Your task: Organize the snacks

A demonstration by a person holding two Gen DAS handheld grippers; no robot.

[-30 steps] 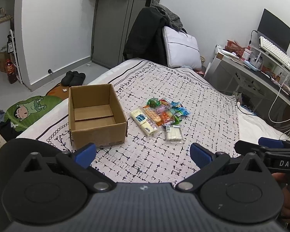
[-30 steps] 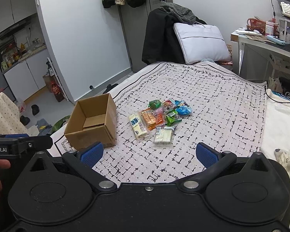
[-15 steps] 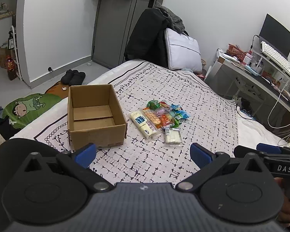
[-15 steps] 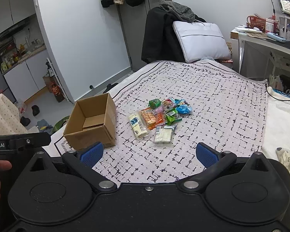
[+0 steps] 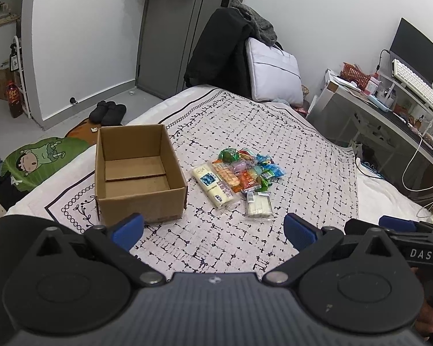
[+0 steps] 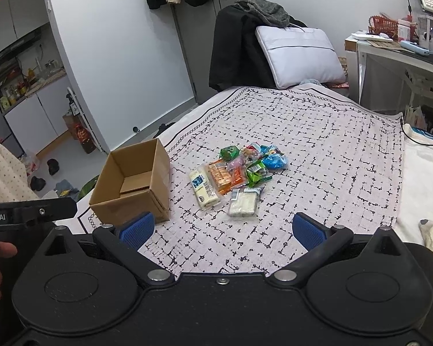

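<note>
An open, empty cardboard box [image 5: 135, 173] [image 6: 132, 187] stands on the patterned bedspread [image 5: 288, 144]. To its right lies a pile of snack packets [image 5: 239, 170] [image 6: 239, 167]: a long white pack [image 5: 213, 186], orange packs, green and blue ones, and a white pack [image 5: 258, 204] [image 6: 243, 203] nearest me. My left gripper [image 5: 213, 230] is open and empty, held above the bed's near edge in front of the box. My right gripper [image 6: 222, 227] is open and empty, just short of the white pack.
A chair with dark coats [image 5: 222, 52] and a white cushion [image 5: 274, 72] stand beyond the bed. A desk [image 5: 389, 109] with keyboard and monitor runs along the right. Slippers [image 5: 106, 112] and a green cartoon mat [image 5: 37, 161] lie on the floor at left.
Both grippers have moved slightly forward toward the box and snacks, which appear a little nearer. Both stay open and nothing on the bed has moved.
</note>
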